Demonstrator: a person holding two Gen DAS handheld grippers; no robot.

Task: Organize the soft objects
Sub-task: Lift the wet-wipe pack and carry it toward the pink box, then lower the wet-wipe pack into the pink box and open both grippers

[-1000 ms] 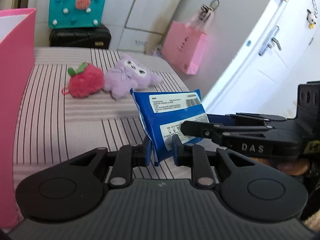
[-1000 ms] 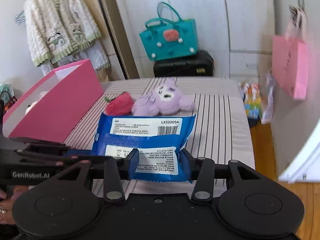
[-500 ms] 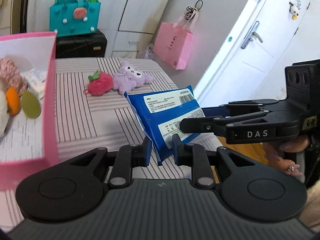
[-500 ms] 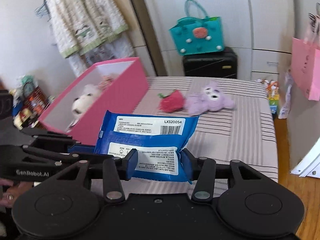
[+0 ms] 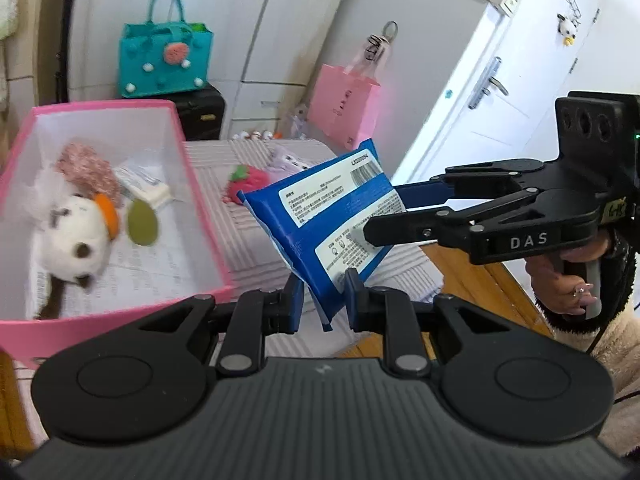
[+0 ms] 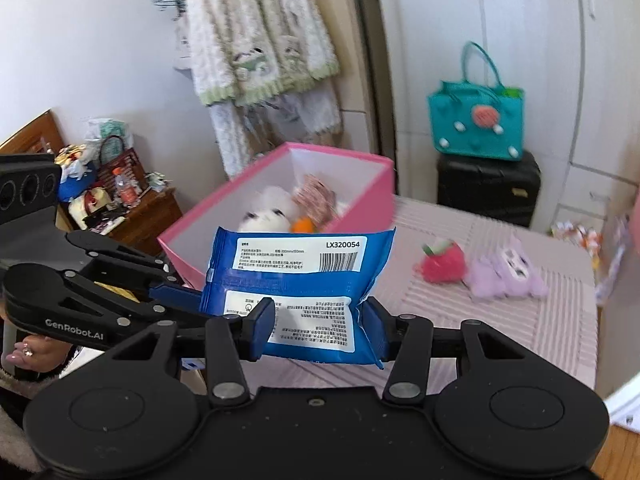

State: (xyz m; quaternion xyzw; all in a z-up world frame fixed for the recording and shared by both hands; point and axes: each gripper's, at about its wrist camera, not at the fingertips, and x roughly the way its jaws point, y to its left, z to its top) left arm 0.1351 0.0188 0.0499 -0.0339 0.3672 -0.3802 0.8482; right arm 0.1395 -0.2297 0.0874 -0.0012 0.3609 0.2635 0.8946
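Blue plastic film wraps the soft pack (image 6: 298, 280), a pillow-style pouch of what looks like wipes, with white printed labels and crimped end seams. It hangs in the air, clear of the striped surface (image 6: 520, 320), held from two sides at once. The left gripper (image 5: 320, 300) has its jaws nearly closed, pinching the pack's thin lower edge. The right gripper (image 6: 320, 324) spans the pack's width, one pad on each side edge, so its jaws stand partly apart and clamp the body rather than a seam.

Judging by the way the film dents and bows between the pads, the pack is light, squashy and a little slick. It will sag and twist if carried by one corner, and a seam pinch alone could slip. The fuller middle, where the contents give the pads something to bite, seems the safer hold.

Just beyond the jaws in the right wrist view stands the pink box (image 6: 280, 208), open-topped, with a white plush (image 5: 74, 236) and other soft things already inside. Off to the right of the jaws, on the striped surface, lie a red strawberry plush (image 6: 442, 262) and a purple plush (image 6: 506, 274), touching each other and not yet put away.
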